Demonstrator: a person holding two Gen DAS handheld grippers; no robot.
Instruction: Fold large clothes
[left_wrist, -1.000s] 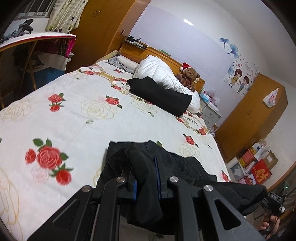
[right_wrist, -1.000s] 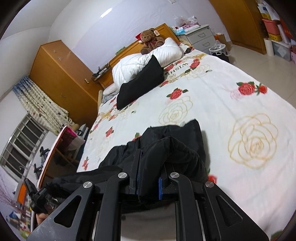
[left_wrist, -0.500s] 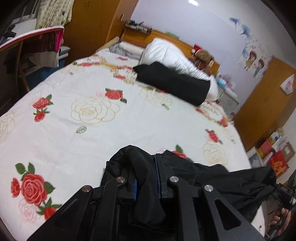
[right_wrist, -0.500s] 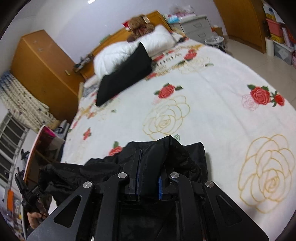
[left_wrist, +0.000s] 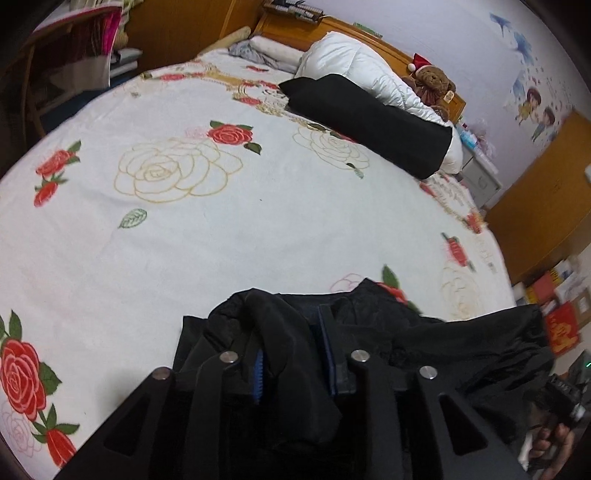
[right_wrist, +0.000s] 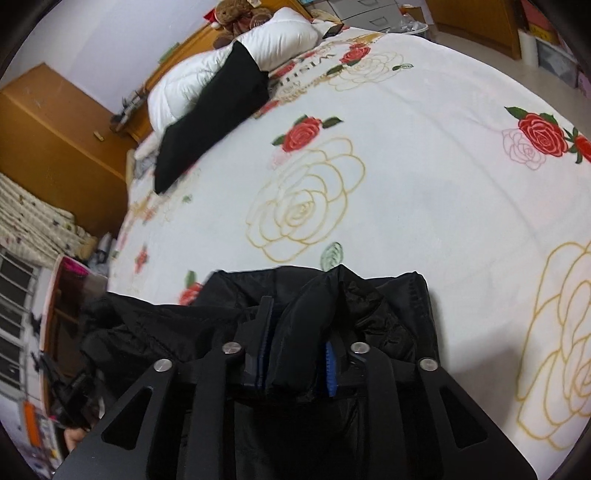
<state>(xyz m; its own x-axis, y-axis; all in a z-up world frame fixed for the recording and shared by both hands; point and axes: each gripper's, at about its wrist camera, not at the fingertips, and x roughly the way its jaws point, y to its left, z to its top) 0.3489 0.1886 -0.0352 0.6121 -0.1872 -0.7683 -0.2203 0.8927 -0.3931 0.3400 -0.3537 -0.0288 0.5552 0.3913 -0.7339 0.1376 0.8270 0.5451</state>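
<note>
A large black garment (left_wrist: 424, 339) hangs stretched between my two grippers over the near edge of the bed (left_wrist: 221, 229). My left gripper (left_wrist: 291, 332) is shut on a bunched fold of it. My right gripper (right_wrist: 299, 321) is shut on another fold of the same black garment (right_wrist: 384, 306). Its front edge lies on the rose-print bedspread (right_wrist: 424, 184). The right gripper and the hand holding it show at the lower right of the left wrist view (left_wrist: 561, 402).
A folded black garment (left_wrist: 369, 118) lies against a white duvet (left_wrist: 354, 66) by the headboard, with a teddy bear (left_wrist: 432, 83). Wooden wardrobes (right_wrist: 55, 140) and a nightstand (left_wrist: 480, 177) flank the bed. A table (left_wrist: 66, 44) stands left of the bed.
Both grippers have moved forward and lower over the bed, carrying the black garment further onto the bedspread. Both stay shut on it.
</note>
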